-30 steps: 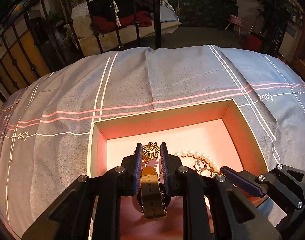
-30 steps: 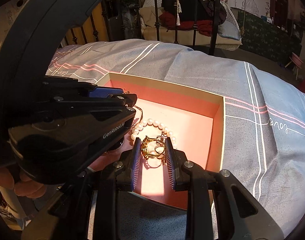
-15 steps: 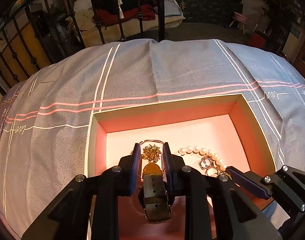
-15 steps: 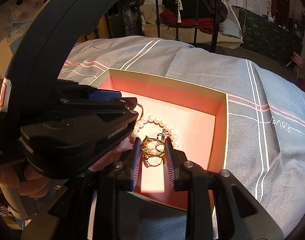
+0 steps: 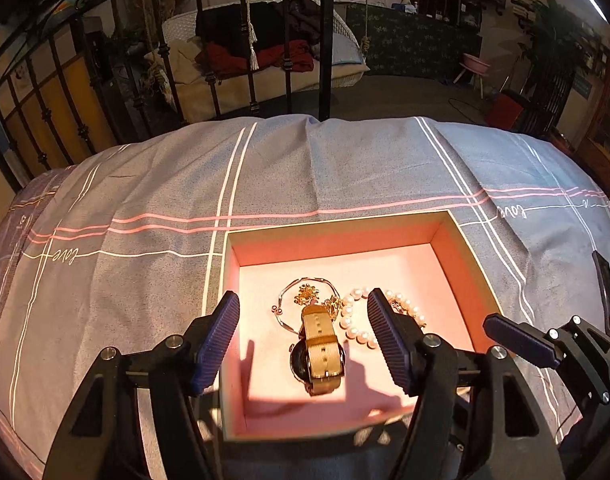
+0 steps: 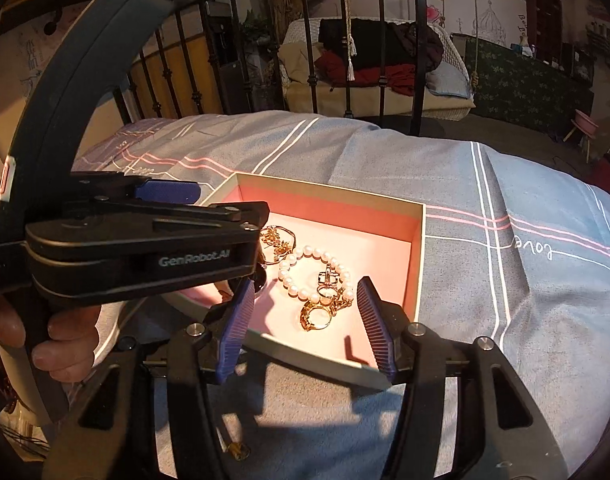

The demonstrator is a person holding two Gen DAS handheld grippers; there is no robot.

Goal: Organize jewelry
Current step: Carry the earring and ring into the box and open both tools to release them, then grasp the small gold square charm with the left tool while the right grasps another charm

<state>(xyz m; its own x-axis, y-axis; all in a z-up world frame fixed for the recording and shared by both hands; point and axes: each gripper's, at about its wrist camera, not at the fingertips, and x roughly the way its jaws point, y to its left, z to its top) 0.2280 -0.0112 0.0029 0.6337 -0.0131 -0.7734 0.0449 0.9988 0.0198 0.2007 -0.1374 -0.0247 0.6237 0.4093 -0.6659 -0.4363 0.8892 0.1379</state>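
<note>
Grey striped bedspread (image 5: 153, 184), iron bed rail (image 5: 325, 40) beyond, cluttered room behind. Pink-lined box (image 5: 337, 236) sits on the spread. My left gripper (image 5: 303, 338) tilts down over it, jaws just opened; the watch (image 5: 319, 354) lies free on the box floor between them. My right gripper (image 6: 301, 320), likewise angled down, has just spread apart above the gold rings (image 6: 319, 312), beside the pearls (image 6: 305, 260). Neither grasps anything.

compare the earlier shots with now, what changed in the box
Both grippers let go. The left gripper has just opened off the watch, and the right gripper off the gold rings; both pieces now lie in the pink box. The pearl bracelet and thin bangle stayed put.
</note>
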